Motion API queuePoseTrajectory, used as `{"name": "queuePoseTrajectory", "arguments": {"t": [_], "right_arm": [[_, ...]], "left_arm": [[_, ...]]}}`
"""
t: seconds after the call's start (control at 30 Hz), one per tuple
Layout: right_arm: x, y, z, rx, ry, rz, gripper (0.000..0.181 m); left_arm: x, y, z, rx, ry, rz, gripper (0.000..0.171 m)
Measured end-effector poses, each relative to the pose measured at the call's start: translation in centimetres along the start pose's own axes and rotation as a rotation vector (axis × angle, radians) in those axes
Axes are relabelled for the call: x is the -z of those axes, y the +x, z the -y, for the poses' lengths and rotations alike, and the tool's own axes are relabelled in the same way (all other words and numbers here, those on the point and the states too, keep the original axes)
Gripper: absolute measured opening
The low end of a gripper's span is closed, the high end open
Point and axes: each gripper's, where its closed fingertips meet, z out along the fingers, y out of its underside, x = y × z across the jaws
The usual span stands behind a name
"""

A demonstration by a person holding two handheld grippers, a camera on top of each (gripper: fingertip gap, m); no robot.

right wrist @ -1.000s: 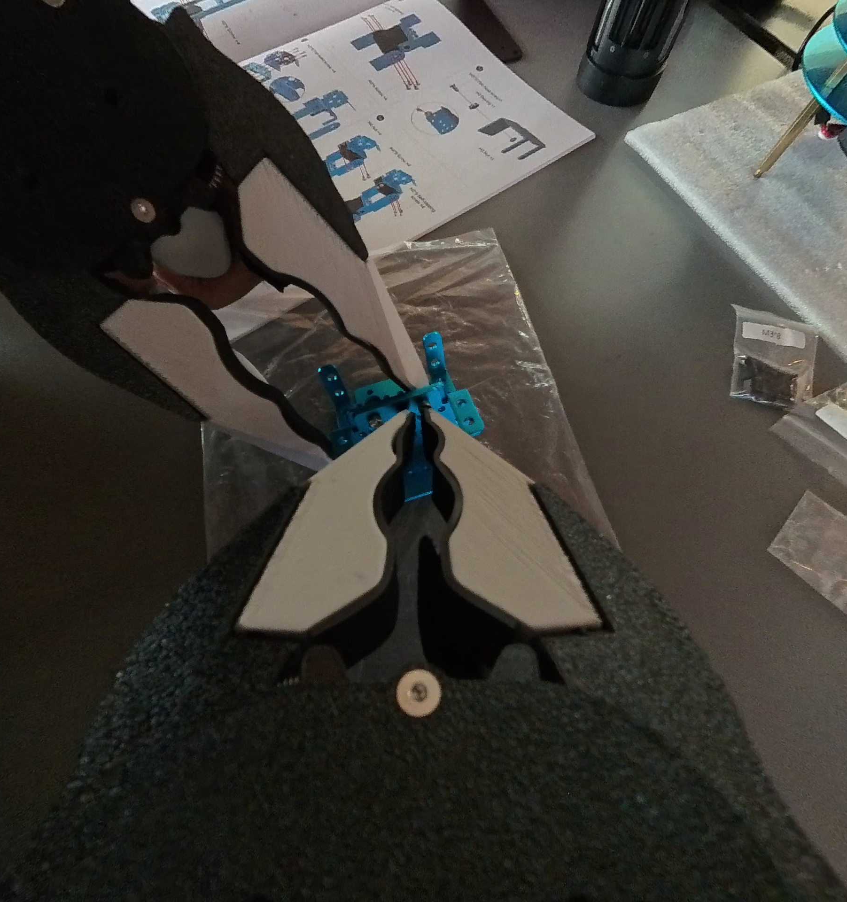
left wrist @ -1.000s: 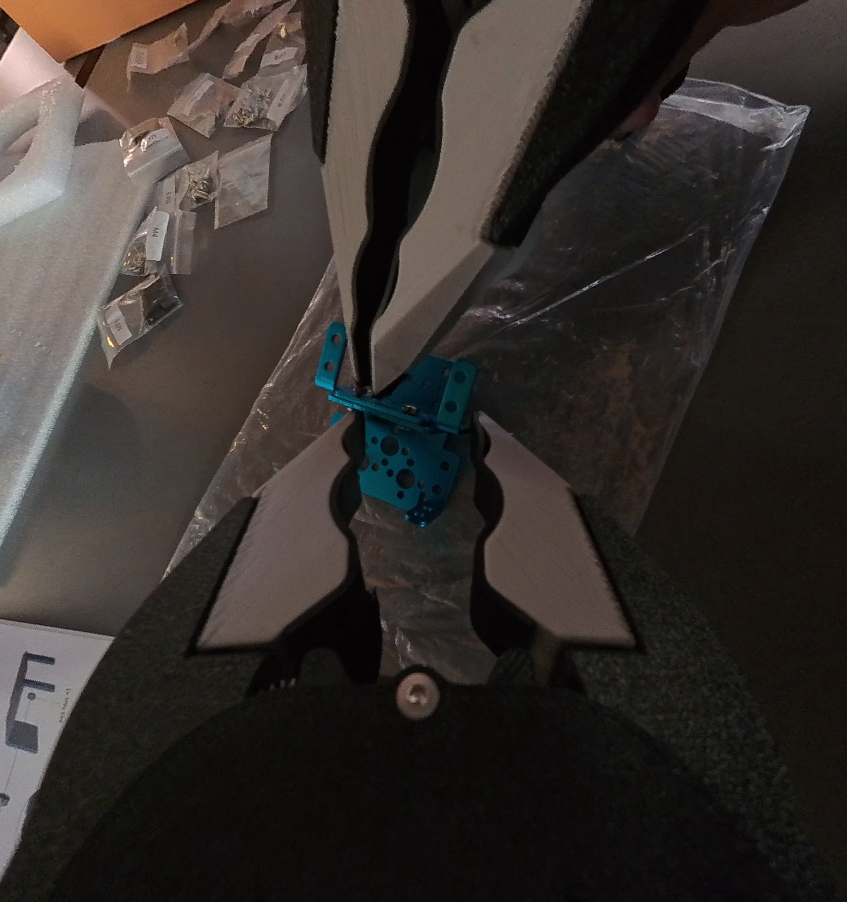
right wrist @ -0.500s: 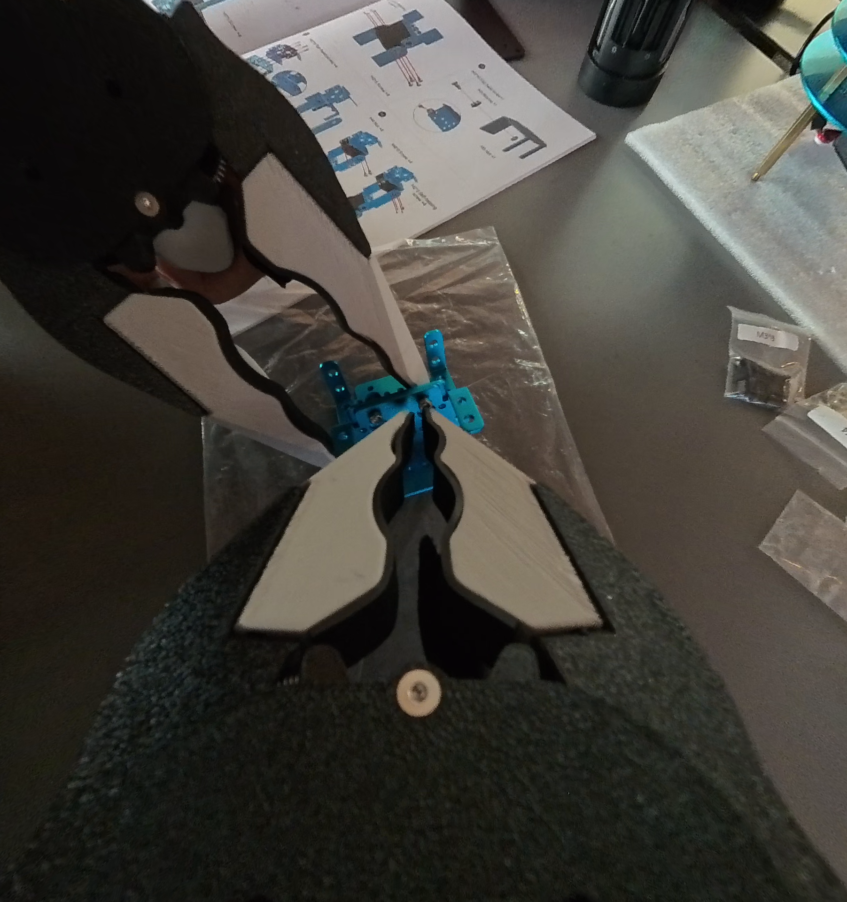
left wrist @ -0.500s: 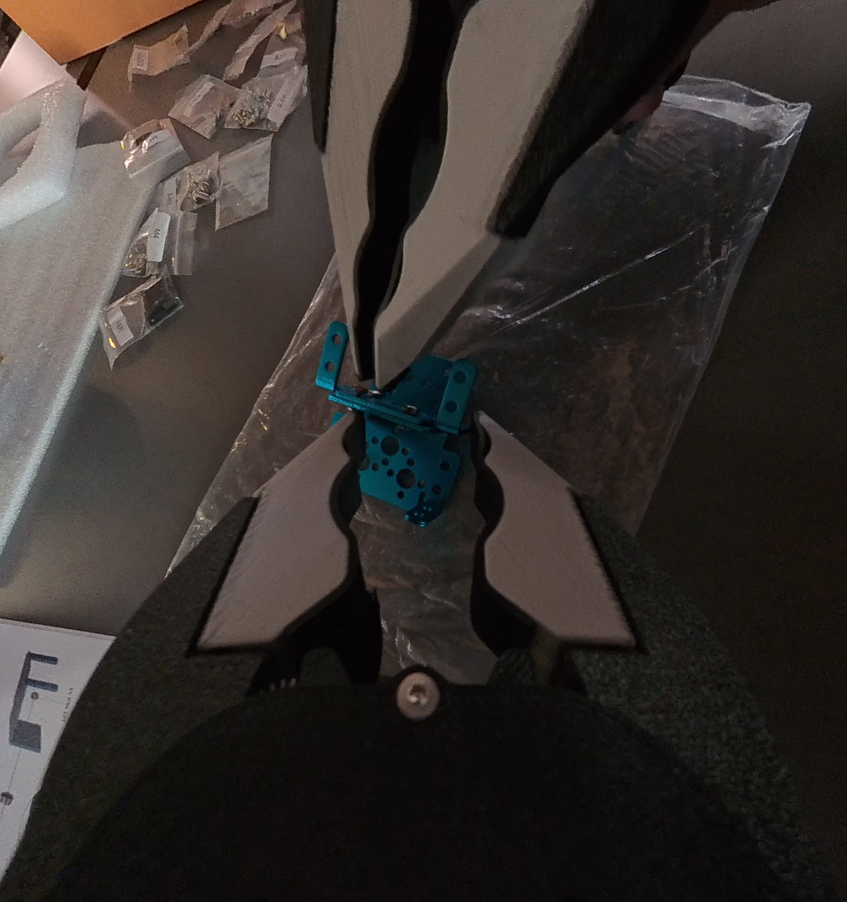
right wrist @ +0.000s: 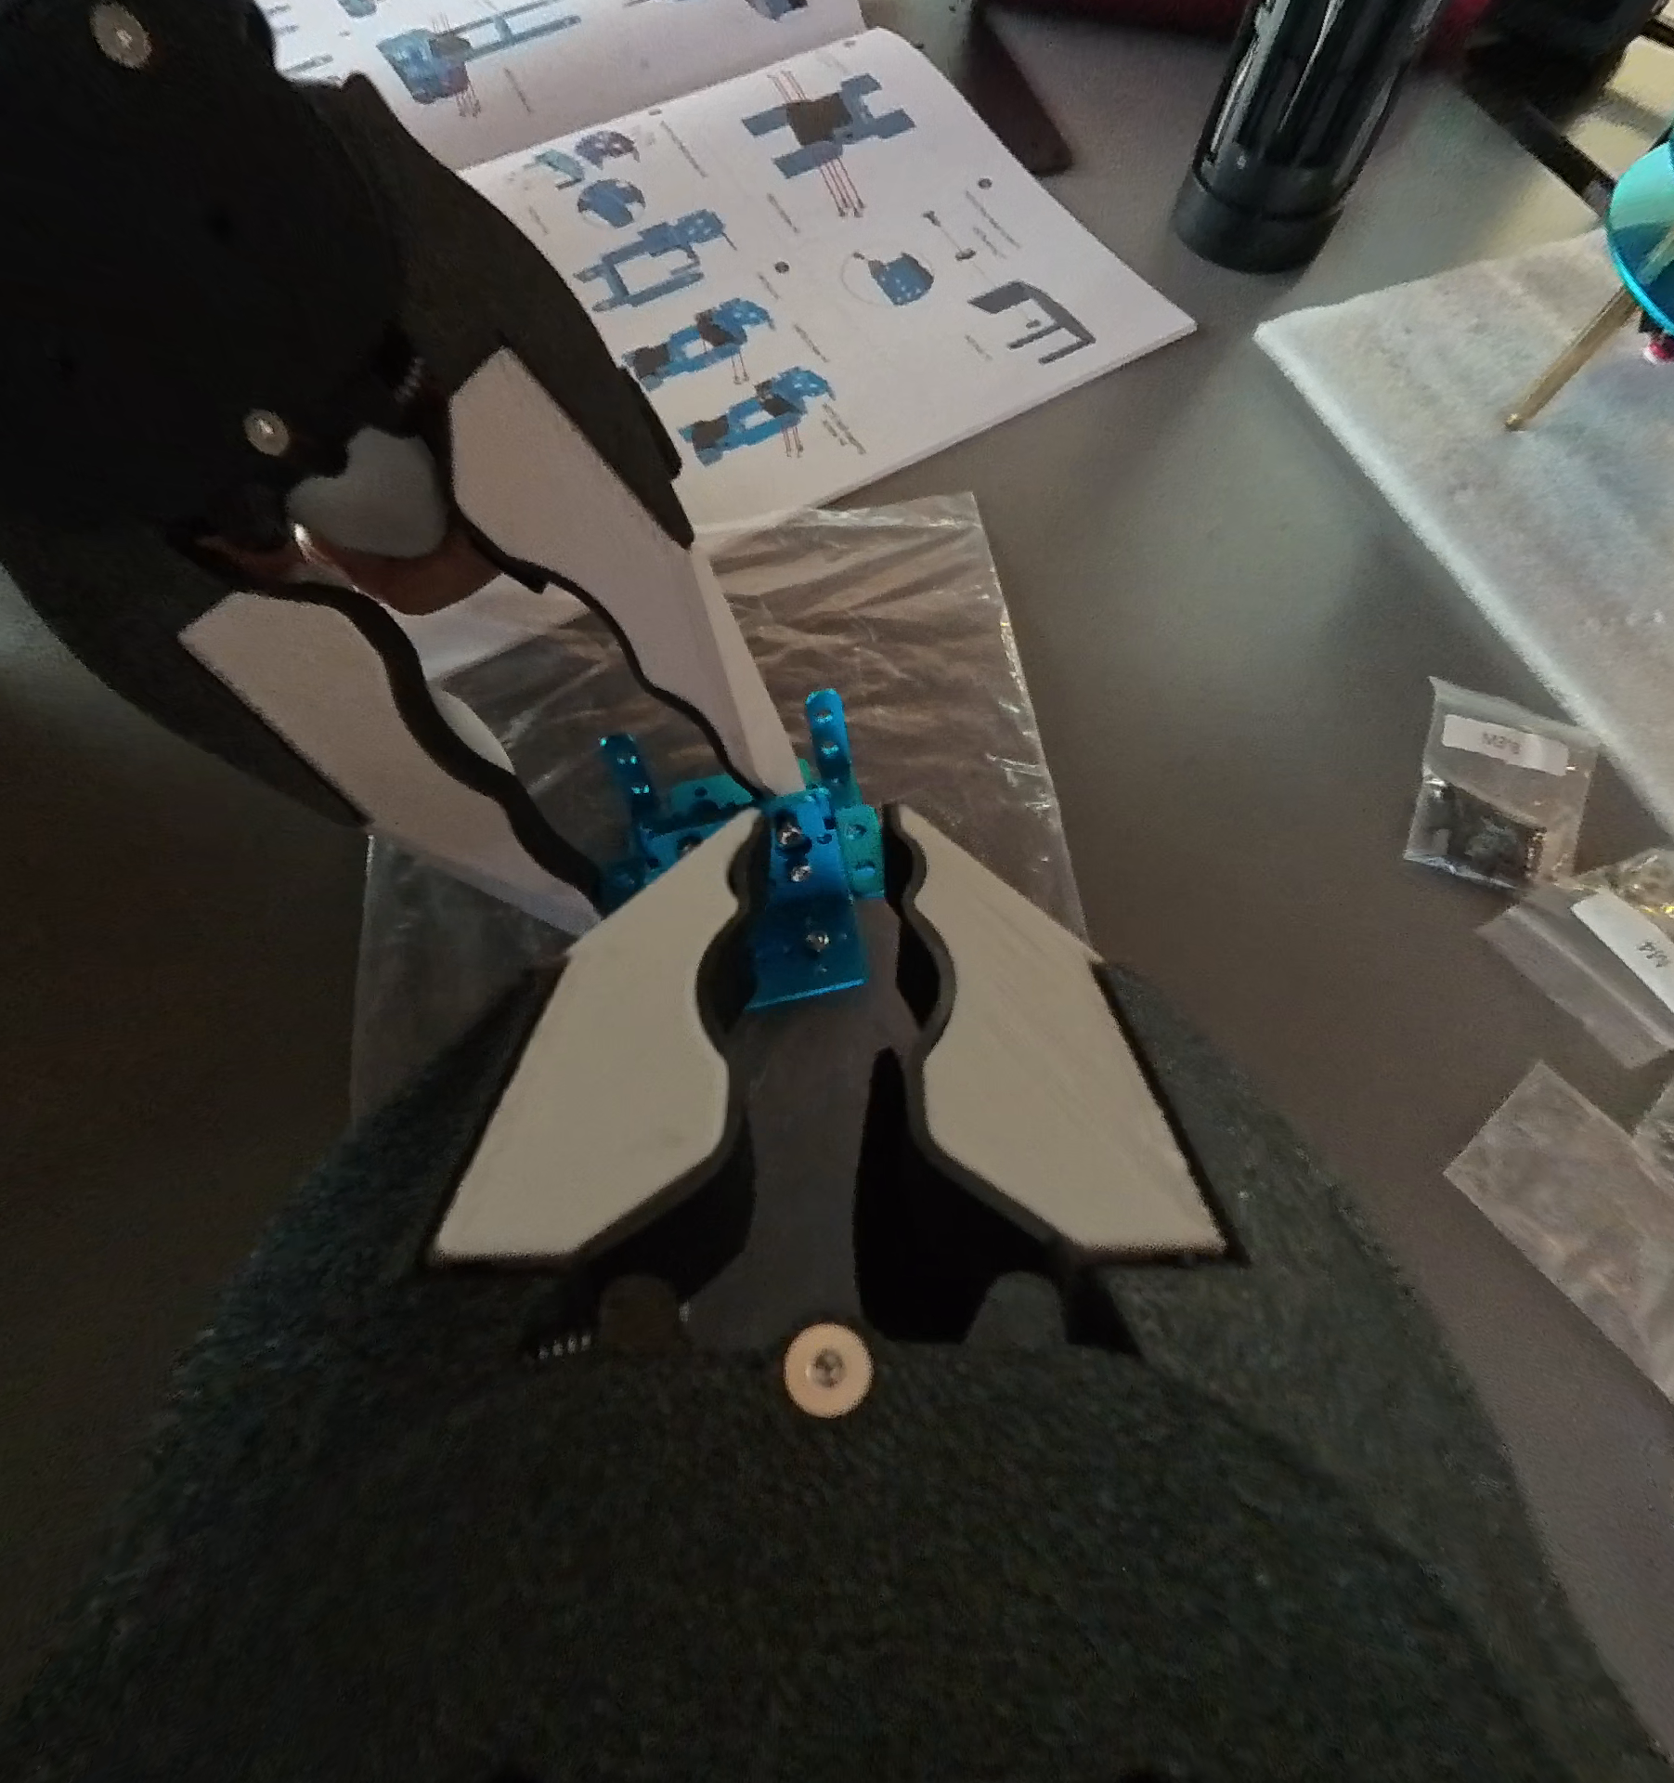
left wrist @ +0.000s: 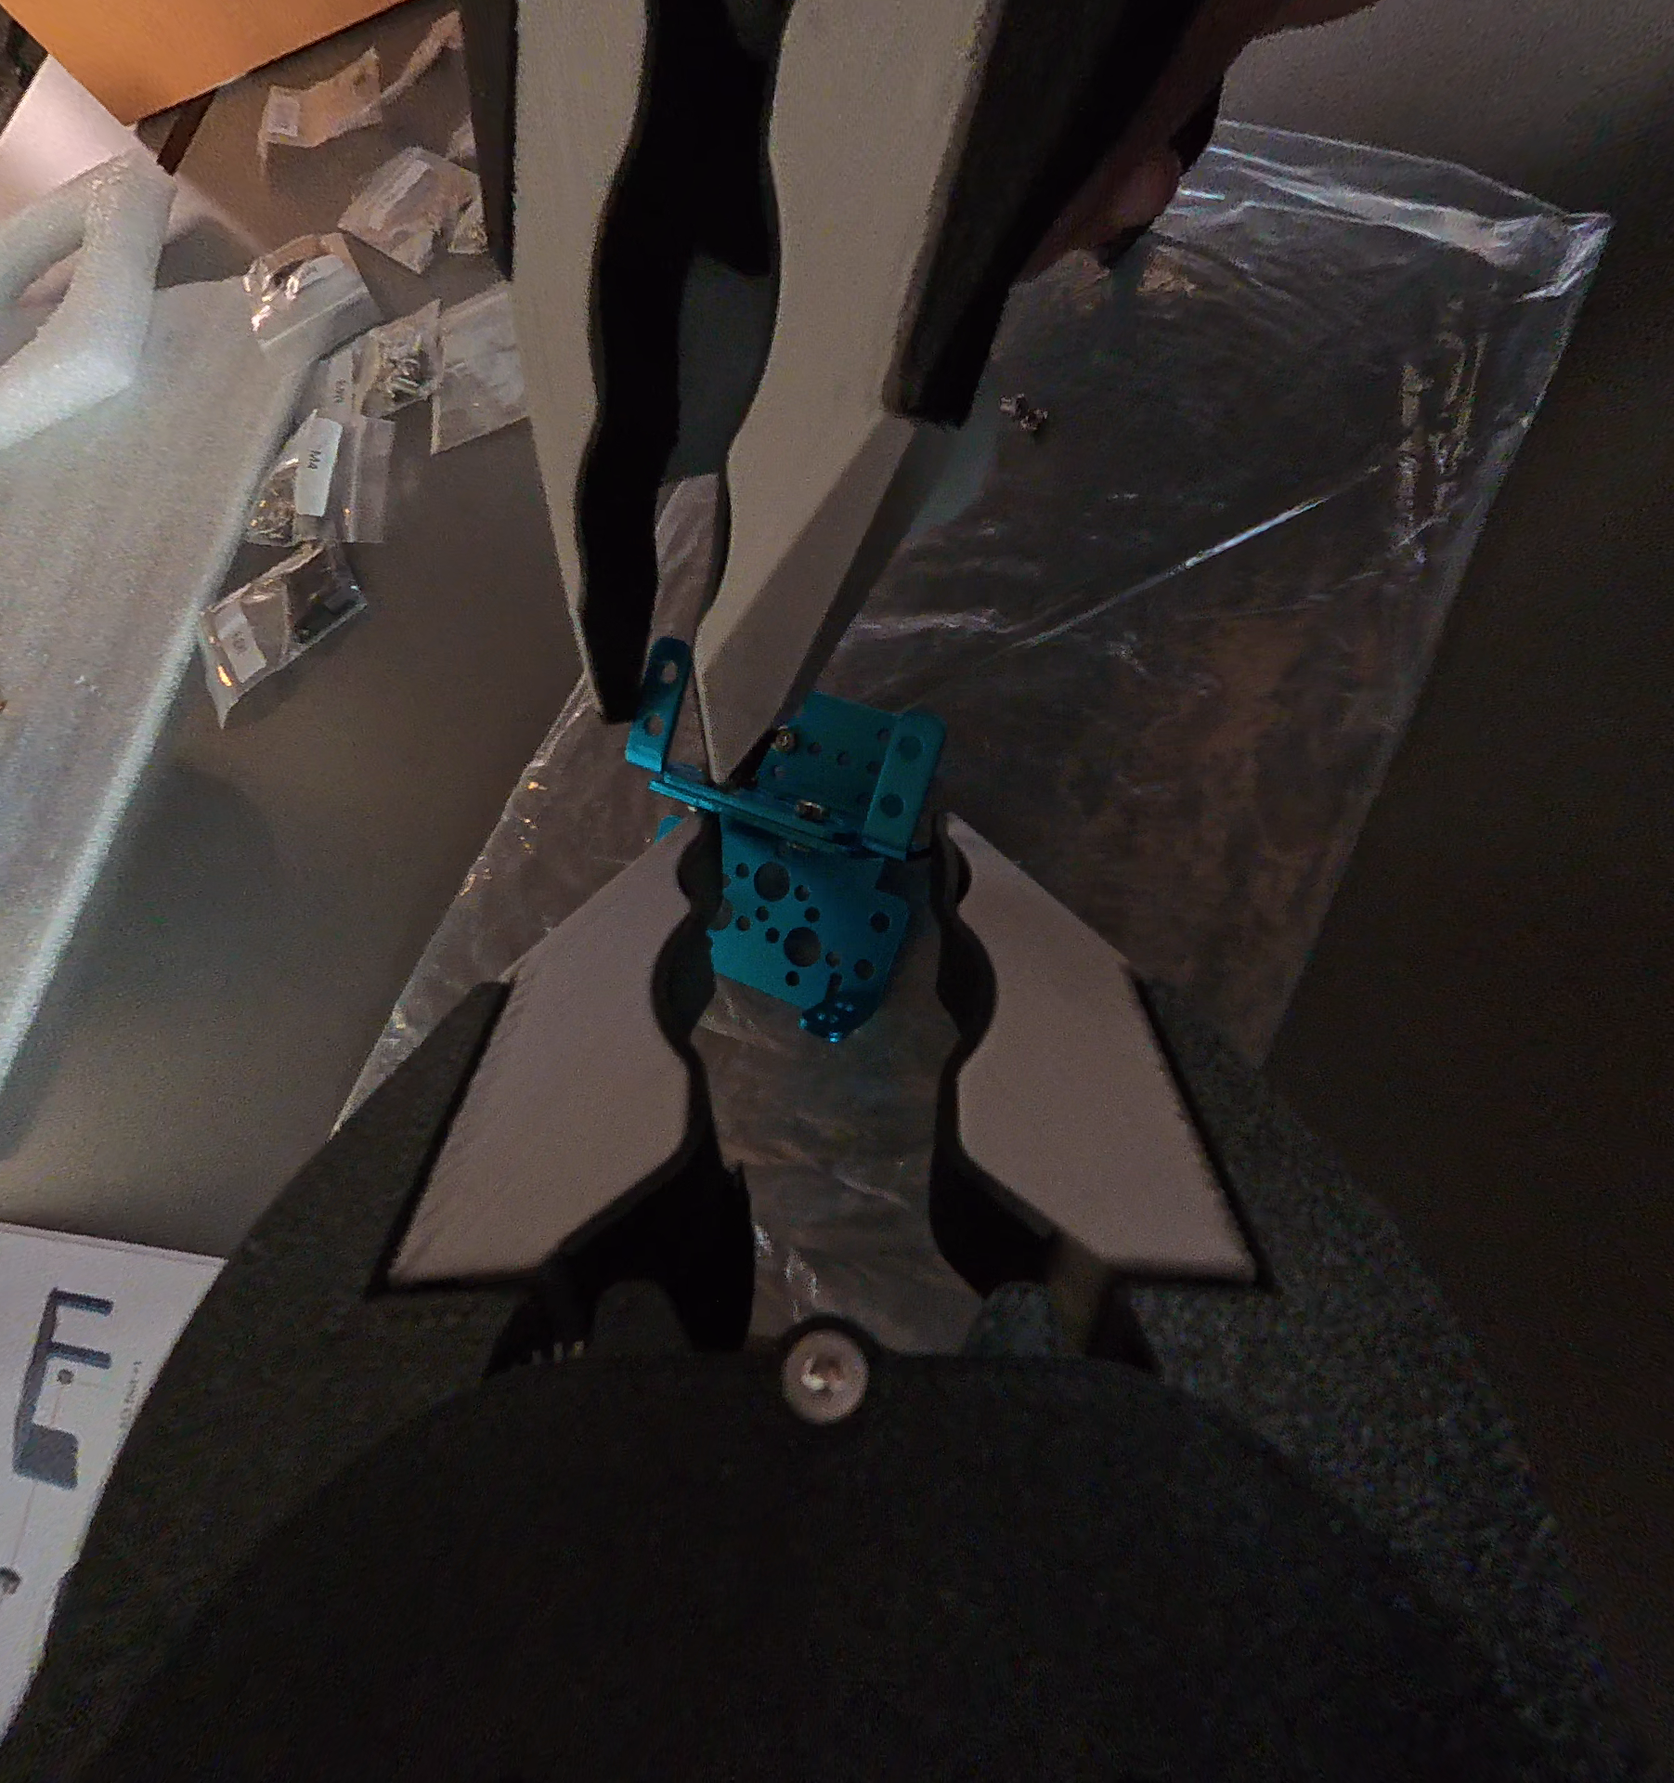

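A blue metal bracket assembly with many holes stands over a clear plastic bag on the grey table. My left gripper is shut on it, fingertips pressing the sides of its crossbar. My right gripper is open; its fingers stand apart around a blue plate of the bracket assembly that carries screws. In the left wrist view the right gripper comes down from above, straddling an upright blue tab. In the right wrist view the left gripper reaches in from the upper left.
A loose screw lies on the bag. Small hardware bags lie to the right. An open instruction booklet, a black cylinder, a white foam sheet and a blue disc on brass posts stand farther off. Left and right tips are no more than a few centimetres apart. The black cylinder lies around 25 centimeters away from my right fingertips.
My right gripper was shut on the bracket's thin plate and has now opened; its fingers stand apart around it. My left gripper keeps its hold.
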Motion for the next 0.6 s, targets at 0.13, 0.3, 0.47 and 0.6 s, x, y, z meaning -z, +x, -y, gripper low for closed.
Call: {"name": "queuePoseTrajectory", "arguments": {"t": [0.13, 0.3, 0.47, 0.6], "right_arm": [[-0.02, 0.00, -0.03, -0.002, -0.001, 0.011, 0.022], [-0.10, 0.05, -0.06, -0.007, -0.001, 0.009, 0.022], [0.06, -0.22, 0.14, -0.065, 0.019, 0.051, 0.021], [0.03, -0.52, 0.09, -0.054, 0.013, 0.069, 0.028]], "left_arm": [[-0.02, -0.01, 0.00, 0.002, 0.001, -0.002, 0.043], [-0.05, -0.04, -0.01, 0.007, -0.001, 0.000, 0.043], [-0.09, 0.07, 0.03, 0.005, -0.002, -0.003, 0.044], [-0.09, 0.07, 0.00, 0.011, -0.002, -0.007, 0.044]]}}
